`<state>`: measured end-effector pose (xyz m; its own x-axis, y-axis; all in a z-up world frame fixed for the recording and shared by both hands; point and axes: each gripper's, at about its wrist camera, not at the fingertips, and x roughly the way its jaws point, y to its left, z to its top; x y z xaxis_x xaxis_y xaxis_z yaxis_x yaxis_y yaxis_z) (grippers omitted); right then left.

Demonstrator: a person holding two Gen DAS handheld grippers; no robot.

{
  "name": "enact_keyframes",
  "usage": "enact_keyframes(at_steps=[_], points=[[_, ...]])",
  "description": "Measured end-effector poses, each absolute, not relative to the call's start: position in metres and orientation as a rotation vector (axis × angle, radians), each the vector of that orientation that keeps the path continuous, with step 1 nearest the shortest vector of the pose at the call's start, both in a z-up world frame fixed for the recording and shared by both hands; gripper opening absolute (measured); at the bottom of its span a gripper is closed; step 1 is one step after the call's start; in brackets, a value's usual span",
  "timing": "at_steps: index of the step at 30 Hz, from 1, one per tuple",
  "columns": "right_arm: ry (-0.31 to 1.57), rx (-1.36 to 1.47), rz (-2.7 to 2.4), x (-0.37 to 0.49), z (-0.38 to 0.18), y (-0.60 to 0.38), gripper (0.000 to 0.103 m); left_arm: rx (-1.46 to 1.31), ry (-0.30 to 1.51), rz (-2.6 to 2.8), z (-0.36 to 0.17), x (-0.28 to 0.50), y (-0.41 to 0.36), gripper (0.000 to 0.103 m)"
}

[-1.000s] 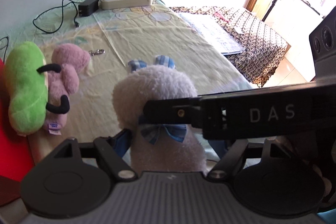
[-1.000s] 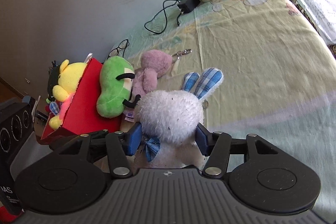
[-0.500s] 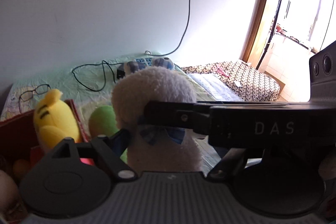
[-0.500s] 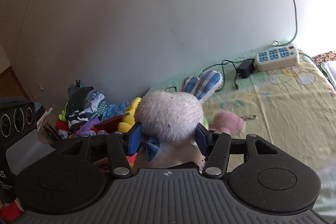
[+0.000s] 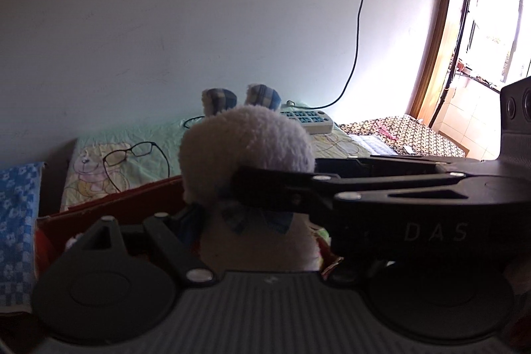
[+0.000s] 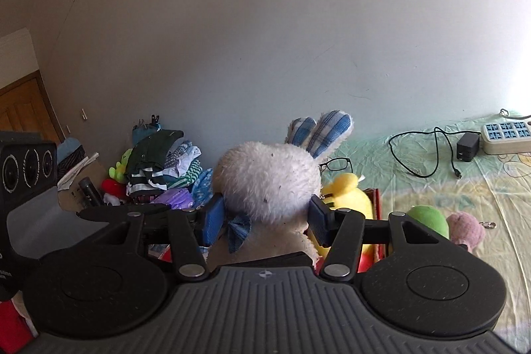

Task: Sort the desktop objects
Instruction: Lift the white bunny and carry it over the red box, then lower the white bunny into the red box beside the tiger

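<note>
Both views show the white plush rabbit point(image 6: 270, 184) held above the red box point(image 5: 132, 201). The right gripper point(image 6: 265, 216) has its blue pads pressed on the neck. In the left view that gripper hides the left gripper's point(image 5: 247, 221) far finger, so its jaw state is unclear. Only the right view shows the yellow plush point(image 6: 348, 194) inside and the green plush point(image 6: 428, 219) to the right

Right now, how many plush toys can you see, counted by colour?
White: 1, the white rabbit, held between the right gripper's jaws
Yellow: 1, the yellow plush
Green: 1, the green plush
Pink: 1, the pink plush
Total: 4
</note>
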<state>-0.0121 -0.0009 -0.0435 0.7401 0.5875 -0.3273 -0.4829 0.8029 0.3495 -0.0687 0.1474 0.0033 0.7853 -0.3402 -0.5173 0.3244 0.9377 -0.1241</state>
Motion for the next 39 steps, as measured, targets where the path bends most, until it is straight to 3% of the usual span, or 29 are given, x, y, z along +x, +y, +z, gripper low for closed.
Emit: enact_keyframes(at_steps=[9,24,39], points=[[0.54,0.058,0.525,0.01,-0.064,0.063,0.055,-0.058,0.659,-0.354,-0.042,-0.053,0.193,0.078],[0.751,-0.183,0.387,0.046,-0.098,0.103,0.055,-0.028,0.833,-0.4,-0.088,-0.019,0.205,0.077],[0.772,-0.132,0.403,0.047,-0.087,0.095,0.06,0.008,0.896,-0.437,-0.079,-0.007,0.195,0.083]])
